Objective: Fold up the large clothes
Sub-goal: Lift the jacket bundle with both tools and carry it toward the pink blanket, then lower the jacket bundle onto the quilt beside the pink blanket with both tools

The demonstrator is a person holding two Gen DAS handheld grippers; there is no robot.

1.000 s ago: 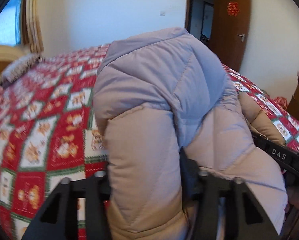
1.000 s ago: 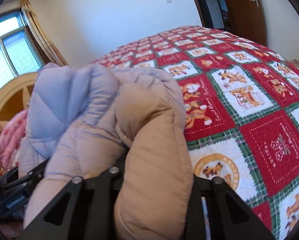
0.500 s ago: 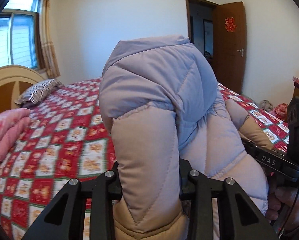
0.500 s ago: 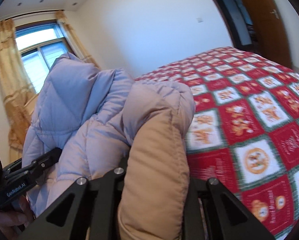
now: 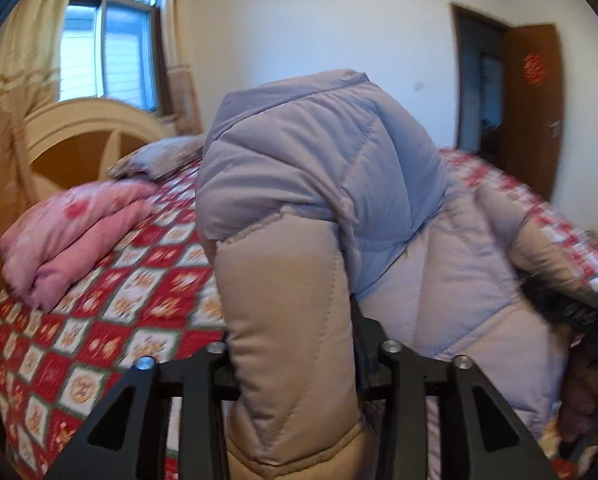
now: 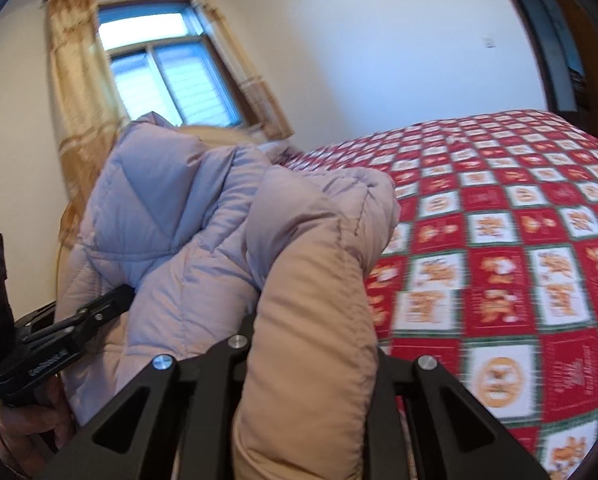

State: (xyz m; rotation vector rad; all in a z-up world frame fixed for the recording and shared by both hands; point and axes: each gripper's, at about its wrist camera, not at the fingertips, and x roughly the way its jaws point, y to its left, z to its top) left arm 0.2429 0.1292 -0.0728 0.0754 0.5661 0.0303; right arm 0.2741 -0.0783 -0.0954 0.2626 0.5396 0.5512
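1. Since 1 s ago: both views swung up and round, w/ window (image 5: 107,44), curtains (image 6: 79,80) and headboard (image 5: 95,128) now in frame; jacket carried higher over bed.
2. Puffer jacket (image 5: 323,184): lilac upper, tan lower panels, bunched and lifted above quilt (image 5: 111,312), hood part on top, rest drooping between the 2 grippers.
3. Left gripper (image 5: 295,364): clamped on a thick tan fold of jacket, padding bulging up betw. fingers (image 5: 203,392); jaws just been opening a bit, fabric still pinched betw. them.
4. Right gripper (image 6: 311,360): squeezed tight on another tan fold of same jacket, fold sticking up past fingers (image 6: 403,396).
5. Seen from right wrist: left tool at lower left edge, held by hand (image 6: 27,432), nosing into lilac side of jacket.
6. Seen from left wrist: right tool at right edge, blurred, pressed vs. jacket's far side; hand (image 5: 583,396) under it.
7. Quilt: red/white/green check w/ small motifs, spread flat over bed.
8. Pink folded blanket (image 5: 75,232) on quilt near headboard, grey pillow (image 5: 159,156) just behind.
9. Brown door (image 5: 531,108) open at far right wall.
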